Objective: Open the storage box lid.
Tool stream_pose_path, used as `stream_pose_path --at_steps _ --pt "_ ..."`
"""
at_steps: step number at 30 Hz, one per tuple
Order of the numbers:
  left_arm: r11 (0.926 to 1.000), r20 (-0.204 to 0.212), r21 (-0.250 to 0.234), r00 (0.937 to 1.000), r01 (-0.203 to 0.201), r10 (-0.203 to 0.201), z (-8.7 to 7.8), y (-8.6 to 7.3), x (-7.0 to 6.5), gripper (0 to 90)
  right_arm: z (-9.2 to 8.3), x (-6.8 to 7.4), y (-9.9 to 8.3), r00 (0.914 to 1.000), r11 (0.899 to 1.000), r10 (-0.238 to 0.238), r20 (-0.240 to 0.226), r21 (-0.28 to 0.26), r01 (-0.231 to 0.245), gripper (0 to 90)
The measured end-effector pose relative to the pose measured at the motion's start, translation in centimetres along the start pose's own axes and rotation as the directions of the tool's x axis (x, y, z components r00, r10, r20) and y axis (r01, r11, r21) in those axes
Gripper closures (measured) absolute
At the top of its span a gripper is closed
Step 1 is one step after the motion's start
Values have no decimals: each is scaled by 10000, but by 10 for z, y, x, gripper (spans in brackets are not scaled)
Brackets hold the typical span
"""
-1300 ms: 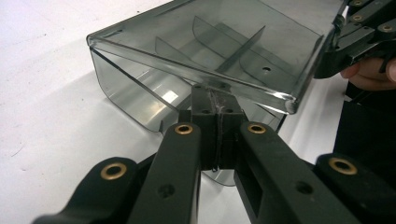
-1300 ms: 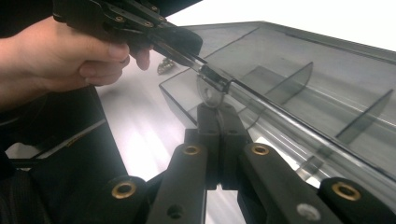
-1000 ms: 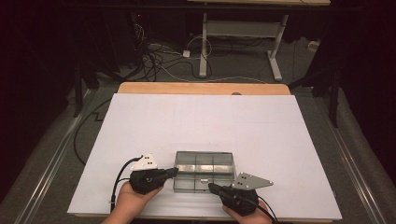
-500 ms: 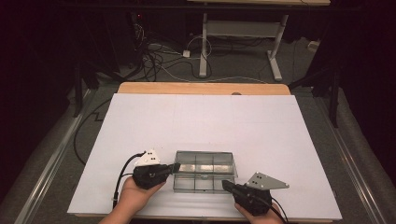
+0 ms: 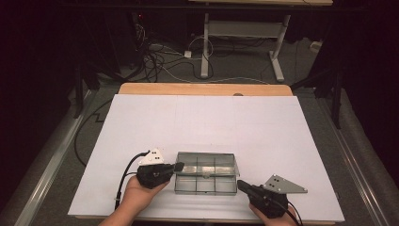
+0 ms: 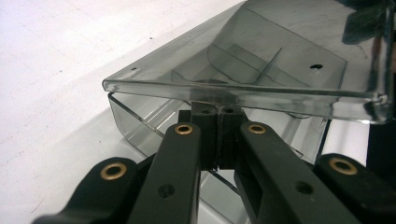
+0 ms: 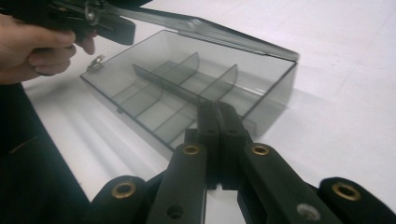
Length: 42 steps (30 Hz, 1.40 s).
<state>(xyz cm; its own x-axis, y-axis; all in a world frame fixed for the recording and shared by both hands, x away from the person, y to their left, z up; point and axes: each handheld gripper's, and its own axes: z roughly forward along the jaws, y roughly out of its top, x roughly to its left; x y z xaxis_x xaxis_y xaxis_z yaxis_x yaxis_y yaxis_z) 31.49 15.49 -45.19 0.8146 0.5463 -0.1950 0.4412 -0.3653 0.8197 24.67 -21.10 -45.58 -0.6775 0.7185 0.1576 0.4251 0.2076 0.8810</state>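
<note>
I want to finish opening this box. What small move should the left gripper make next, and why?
Probably lift the lid further up and back. The left gripper is shut on its edge, the lid stands only partly raised over the box, and the right gripper is shut beside the box, off it.

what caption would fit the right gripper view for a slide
Shut right gripper points at a clear divided box on the white table while the left gripper lifts its lid.

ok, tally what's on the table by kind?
Clear compartment box: 1
Black grippers: 2, left gripper shut under the box's raised lid, right gripper shut, holding nothing
White table sheet: 1
Total: 4
</note>
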Motion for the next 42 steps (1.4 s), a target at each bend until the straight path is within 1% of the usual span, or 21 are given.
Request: stream_pose_path --at_steps 12,18,22,26,33,36,40,42 --pt "10000 -56 47 10000 -18 19 1 0 0 869 -7 -18 -3 9982 9999 55 598 -144 -46 900" --pt "10000 11 49 10000 -75 75 0 -1 -2 869 -4 -26 -4 9963 9999 27 862 -127 -16 900" --pt "9999 59 18 9999 -101 101 -1 -3 -4 868 -2 -31 -2 9957 9998 30 925 -221 -10 900" --pt "9998 36 57 9998 -170 170 -1 -6 -5 869 4 -34 0 9954 9997 6 958 -234 17 900" --pt "9999 15 -68 9999 -108 108 -2 -9 -6 869 16 -41 3 9939 9995 92 1095 -317 -57 900" --pt "9999 22 -103 10000 -39 39 -3 -9 -6 868 21 -45 7 9931 9993 51 1176 -371 -7 900" --pt "10000 -52 -30 10000 23 -23 -1 -7 -5 868 31 -49 13 9919 9992 -132 1265 -357 179 900" --pt "10000 -57 -53 10000 64 -64 -2 -5 -5 853 36 -52 16 9918 9990 -125 1275 -407 179 900"
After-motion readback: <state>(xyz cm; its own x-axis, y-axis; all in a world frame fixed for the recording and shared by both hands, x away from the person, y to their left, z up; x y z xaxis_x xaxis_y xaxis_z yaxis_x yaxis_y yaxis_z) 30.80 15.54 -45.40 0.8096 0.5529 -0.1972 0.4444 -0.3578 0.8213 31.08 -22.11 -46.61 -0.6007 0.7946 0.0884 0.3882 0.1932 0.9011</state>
